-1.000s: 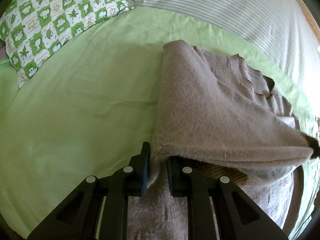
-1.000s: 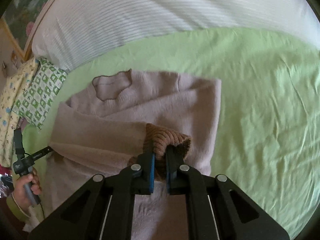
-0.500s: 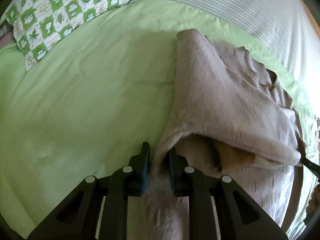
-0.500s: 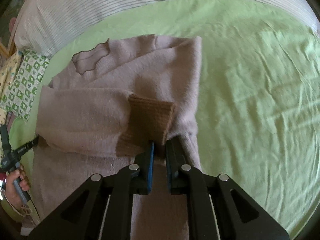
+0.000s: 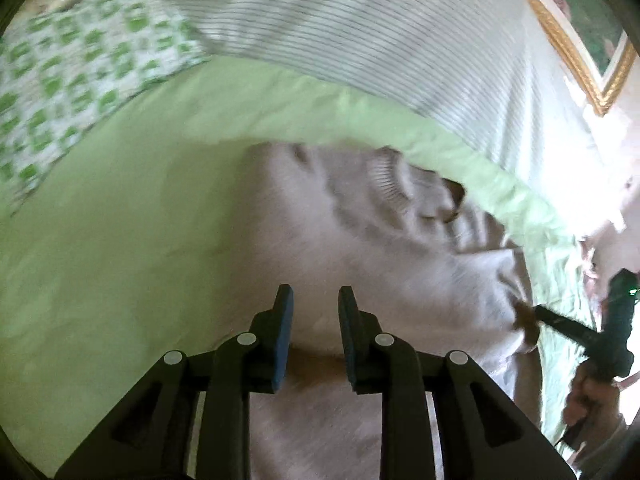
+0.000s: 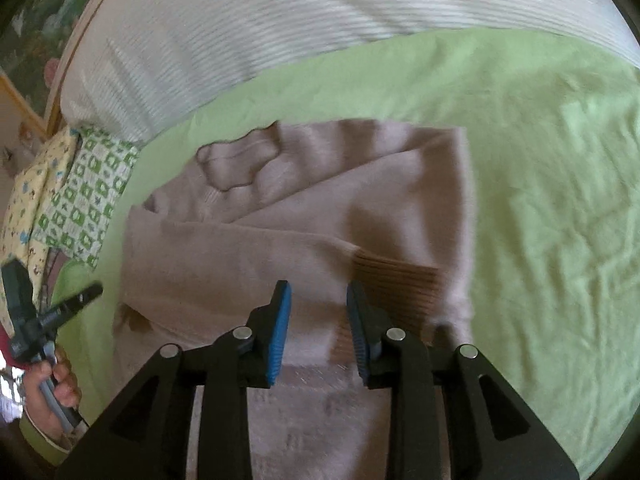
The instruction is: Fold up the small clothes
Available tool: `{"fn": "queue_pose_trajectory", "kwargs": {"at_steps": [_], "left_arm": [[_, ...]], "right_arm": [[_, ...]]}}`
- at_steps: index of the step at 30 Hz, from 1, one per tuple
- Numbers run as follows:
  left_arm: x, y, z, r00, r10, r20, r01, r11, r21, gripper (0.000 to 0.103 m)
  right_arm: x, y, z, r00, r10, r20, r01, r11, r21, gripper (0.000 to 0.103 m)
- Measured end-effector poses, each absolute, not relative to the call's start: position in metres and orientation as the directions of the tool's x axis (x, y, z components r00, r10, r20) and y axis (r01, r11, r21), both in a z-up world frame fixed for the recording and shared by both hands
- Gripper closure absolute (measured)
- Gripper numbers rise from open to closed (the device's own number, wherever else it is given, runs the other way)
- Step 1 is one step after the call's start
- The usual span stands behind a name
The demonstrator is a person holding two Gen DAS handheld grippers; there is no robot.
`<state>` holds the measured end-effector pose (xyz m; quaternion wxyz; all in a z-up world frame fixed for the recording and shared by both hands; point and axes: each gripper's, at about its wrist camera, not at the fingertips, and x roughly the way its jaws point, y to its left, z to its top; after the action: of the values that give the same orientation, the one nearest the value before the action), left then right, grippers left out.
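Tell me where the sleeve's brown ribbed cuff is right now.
In the right wrist view the brown ribbed cuff lies flat on the folded sweater, near its right edge, just beyond the open right gripper.

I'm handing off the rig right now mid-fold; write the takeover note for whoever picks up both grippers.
Left gripper: jaws have just been opening, nothing between them; it hangs over the sweater's left edge.
Right gripper: jaws have just been opening, off the brown cuff, nothing held.
Sweater lies on the green sheet, collar toward the striped pillow.
Done: the sleeve is folded across the chest, cuff lying near the right edge.
Left: probably fold the hem up toward the collar and smooth.
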<state>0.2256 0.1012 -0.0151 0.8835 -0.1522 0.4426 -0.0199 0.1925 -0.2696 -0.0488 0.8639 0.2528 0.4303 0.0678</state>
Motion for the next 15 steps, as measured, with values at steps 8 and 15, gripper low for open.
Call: {"fn": "queue_pose_trajectory", "kwargs": {"at_steps": [8,15], "left_arm": [[0.244,0.096,-0.070,0.446,-0.171,-0.878,-0.136,0.957,-0.256,0.079],[0.211,0.105,-0.053,0.469,-0.134,-0.873,-0.153,0.961,-0.229,0.060]], "right_arm": [[0.198,-0.268,-0.100,0.492,0.348,-0.798,0.147,0.870,0.471,0.073],[0.160,-0.294,-0.091,0.532,0.331,-0.780,0.199,0.846,0.495,0.069]]}}
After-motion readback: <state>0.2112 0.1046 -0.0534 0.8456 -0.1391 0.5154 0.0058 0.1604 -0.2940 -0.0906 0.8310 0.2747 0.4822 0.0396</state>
